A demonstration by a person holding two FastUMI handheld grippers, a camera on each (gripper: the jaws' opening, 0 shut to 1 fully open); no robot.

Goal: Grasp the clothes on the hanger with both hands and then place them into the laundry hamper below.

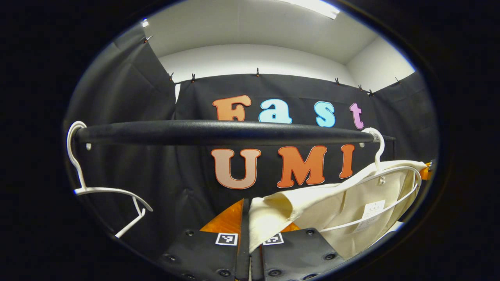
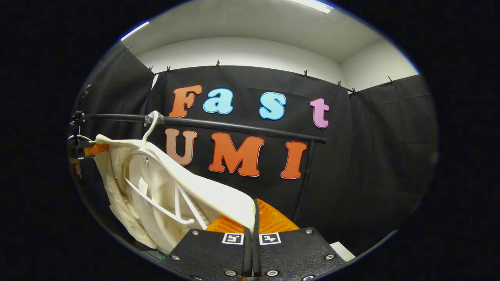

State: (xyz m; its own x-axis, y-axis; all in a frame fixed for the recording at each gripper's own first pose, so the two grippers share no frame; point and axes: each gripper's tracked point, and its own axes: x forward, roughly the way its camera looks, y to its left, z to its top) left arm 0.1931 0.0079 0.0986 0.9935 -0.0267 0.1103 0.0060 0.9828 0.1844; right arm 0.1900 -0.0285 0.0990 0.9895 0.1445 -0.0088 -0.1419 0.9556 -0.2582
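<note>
Hanger [image 1: 107, 191], white and bare, hooked at the left end of the black rail [image 1: 218, 132] in the left gripper view, tilted, well apart from the rest. Rail: runs across the frame, close to the camera. Left gripper [image 1: 250, 230]: at bottom centre, jaws closed on a fold of the cream garment [image 1: 312, 203], the cloth pinched between the two fingers and draped over the right one. Garment: stretches up and right from that pinch to a second white hanger [image 1: 384, 183], on which it still hangs near the rail's right end; a white label shows inside the cloth. Right gripper view: the same rail [image 2: 218, 124] seen farther off and thinner, sloping down to a black upright at its right end. Garment [image 2: 156, 187] at lower left, on its hanger [image 2: 150, 128], hooked near the rail's left end; beyond the garment's upper left corner a small part of the other gripper [image 2: 91, 149] holds that corner. Right gripper [image 2: 252, 222]: bottom centre, jaws closed on the garment's near edge, cloth caught between the fingers. Room: black cloth walls pinned up with small clips, white wall above, white ceiling with a strip light [image 2: 312, 6]. Hamper: cannot be made out in either view.
</note>
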